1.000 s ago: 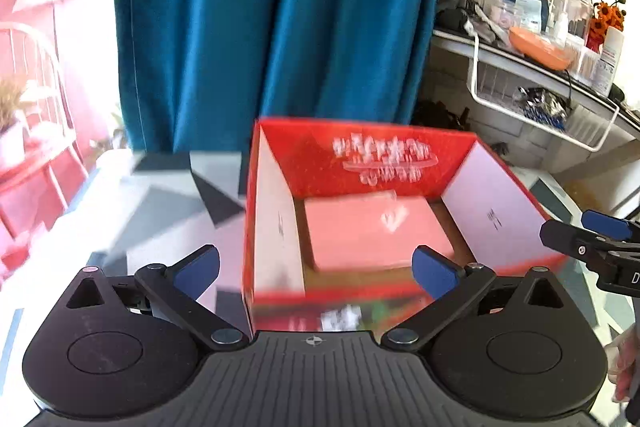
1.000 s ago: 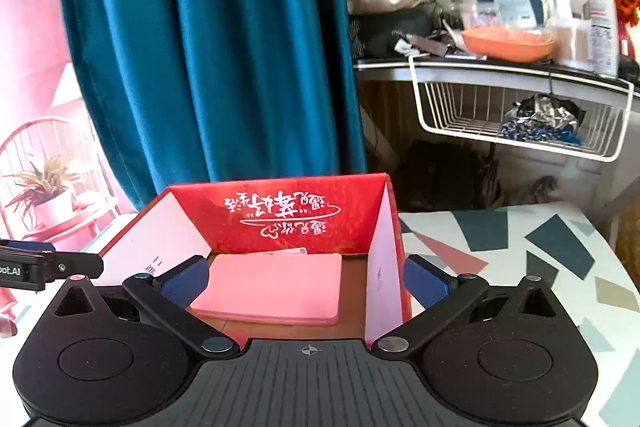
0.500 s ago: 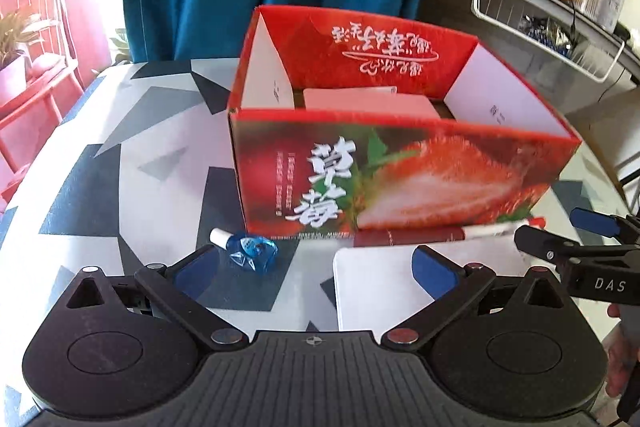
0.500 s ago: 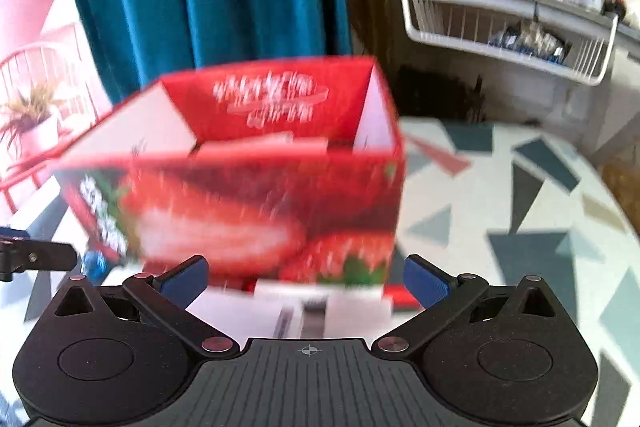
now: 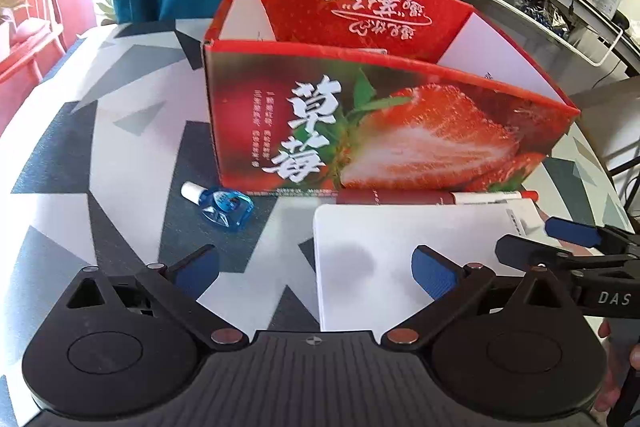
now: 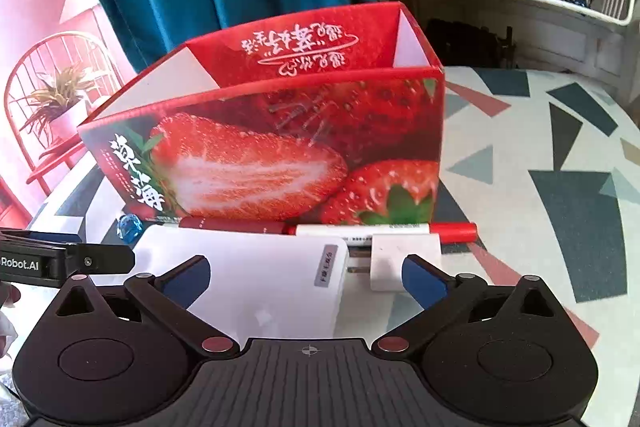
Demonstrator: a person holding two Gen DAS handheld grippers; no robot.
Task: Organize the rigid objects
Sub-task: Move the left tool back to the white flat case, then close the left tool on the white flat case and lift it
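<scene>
Box: the strawberry carton point(image 5: 384, 131) stands open-topped on the patterned table point(image 6: 560, 155), ready to take items.
Loose items: white power bank point(image 6: 256, 283), plug adapter point(image 6: 400, 259), red marker point(image 6: 360, 229) and blue bottle point(image 5: 224, 205) lie along its front.
Left gripper point(image 5: 316, 269): wide, empty.
Right gripper point(image 6: 306, 277): wide, jaws closing, over the power bank's end and the adapter, neither touched.

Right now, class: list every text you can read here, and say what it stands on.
"草莓": front of the strawberry box.
"DAS": right gripper.
"Robot.AI": left gripper.
Box's smaller print, inner-wall script, power bank label and marker print: too small or blurred.
</scene>
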